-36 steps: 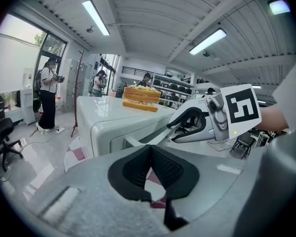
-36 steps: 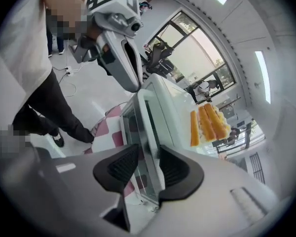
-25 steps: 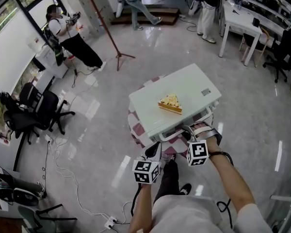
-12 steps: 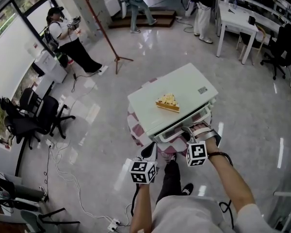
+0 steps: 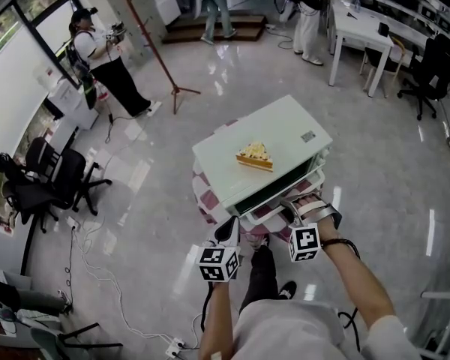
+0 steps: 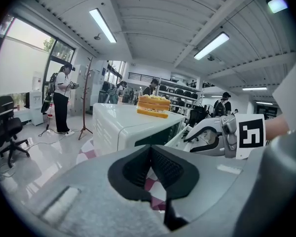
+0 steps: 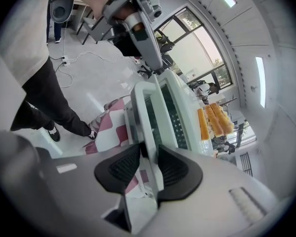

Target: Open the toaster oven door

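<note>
Right gripper (image 7: pixel 149 152) jaws, just closing, clamp the door handle (image 7: pixel 146 127) of the white toaster oven (image 5: pixel 285 126). Its door (image 7: pixel 170 117) is ajar. Left gripper (image 6: pixel 149 149) jaws meet empty, near the oven's left front corner. A sandwich wedge (image 5: pixel 254 156) lies on top.

Bright open workroom with a glossy pale grey floor (image 5: pixel 232 66), seen steeply from above.
Tall dark-framed windows (image 5: pixel 15 73) line the left wall, with two black office chairs (image 5: pixel 52 178) and a low white cabinet (image 5: pixel 79 100) beside them. A reddish-brown coat stand (image 5: pixel 154 51) rises near a person in a white top and black trousers (image 5: pixel 105 62). At the far end lies a low wooden platform (image 5: pixel 210 27); two more people (image 5: pixel 307 13) stand near it. A white desk (image 5: pixel 364 32) and another black chair (image 5: pixel 435 66) fill the upper right. White cables (image 5: pixel 97 253) trail across the floor. Overhead, long tube lights (image 6: pixel 102 25) run along a white ribbed ceiling (image 6: pixel 158 19).
</note>
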The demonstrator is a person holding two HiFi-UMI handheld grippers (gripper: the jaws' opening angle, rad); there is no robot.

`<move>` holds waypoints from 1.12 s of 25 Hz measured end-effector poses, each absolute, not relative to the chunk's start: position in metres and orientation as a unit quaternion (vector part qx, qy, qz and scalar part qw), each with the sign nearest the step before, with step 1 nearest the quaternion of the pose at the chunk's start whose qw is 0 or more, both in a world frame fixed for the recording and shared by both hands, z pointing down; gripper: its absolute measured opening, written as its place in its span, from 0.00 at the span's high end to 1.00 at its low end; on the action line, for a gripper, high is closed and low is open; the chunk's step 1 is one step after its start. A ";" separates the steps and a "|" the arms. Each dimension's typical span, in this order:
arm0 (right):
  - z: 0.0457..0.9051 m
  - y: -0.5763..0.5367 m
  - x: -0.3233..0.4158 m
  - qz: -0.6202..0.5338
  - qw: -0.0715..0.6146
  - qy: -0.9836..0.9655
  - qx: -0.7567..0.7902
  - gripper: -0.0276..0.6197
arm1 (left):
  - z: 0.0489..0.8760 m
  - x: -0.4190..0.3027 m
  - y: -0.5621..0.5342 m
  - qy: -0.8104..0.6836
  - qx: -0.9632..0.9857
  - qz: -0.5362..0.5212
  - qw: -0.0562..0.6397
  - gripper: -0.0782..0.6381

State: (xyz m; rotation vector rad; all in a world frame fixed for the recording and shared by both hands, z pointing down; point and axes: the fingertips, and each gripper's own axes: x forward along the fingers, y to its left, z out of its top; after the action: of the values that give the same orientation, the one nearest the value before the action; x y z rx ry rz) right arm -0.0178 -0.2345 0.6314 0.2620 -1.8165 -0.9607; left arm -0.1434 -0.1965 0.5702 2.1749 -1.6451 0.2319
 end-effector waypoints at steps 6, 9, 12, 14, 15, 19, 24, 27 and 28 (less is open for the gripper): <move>0.636 -0.224 -0.007 -0.400 0.525 -0.744 0.107 0.78 | 0.574 -0.143 -0.196 -0.586 0.778 0.090 0.208 0.89; 0.641 -0.216 -0.001 -0.395 0.531 -0.742 0.103 0.79 | 0.581 -0.137 -0.195 -0.579 0.781 0.095 0.214 0.89; 0.649 -0.206 0.004 -0.385 0.532 -0.748 0.098 0.79 | 0.588 -0.131 -0.195 -0.572 0.783 0.100 0.221 0.89; 0.652 -0.203 0.009 -0.386 0.538 -0.743 0.100 0.80 | 0.593 -0.128 -0.195 -0.569 0.785 0.103 0.225 0.89; 0.653 -0.203 0.012 -0.389 0.542 -0.738 0.102 0.80 | 0.595 -0.126 -0.195 -0.566 0.786 0.105 0.227 0.89; 0.660 -0.195 0.016 -0.380 0.543 -0.742 0.103 0.80 | 0.605 -0.119 -0.193 -0.556 0.789 0.114 0.232 0.89; 0.665 -0.188 0.020 -0.373 0.550 -0.740 0.102 0.80 | 0.613 -0.112 -0.187 -0.547 0.793 0.122 0.239 0.89; 0.669 -0.183 0.022 -0.365 0.552 -0.744 0.097 0.80 | 0.615 -0.107 -0.184 -0.539 0.796 0.131 0.241 0.89; 0.671 -0.181 0.022 -0.360 0.551 -0.747 0.095 0.80 | 0.616 -0.105 -0.184 -0.536 0.798 0.134 0.241 0.89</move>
State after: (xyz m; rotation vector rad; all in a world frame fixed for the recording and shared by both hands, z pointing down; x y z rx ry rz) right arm 0.0225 -0.1814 0.6708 0.2246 -1.7677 -0.8510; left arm -0.1051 -0.1838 0.6164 2.1830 -1.4668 0.3676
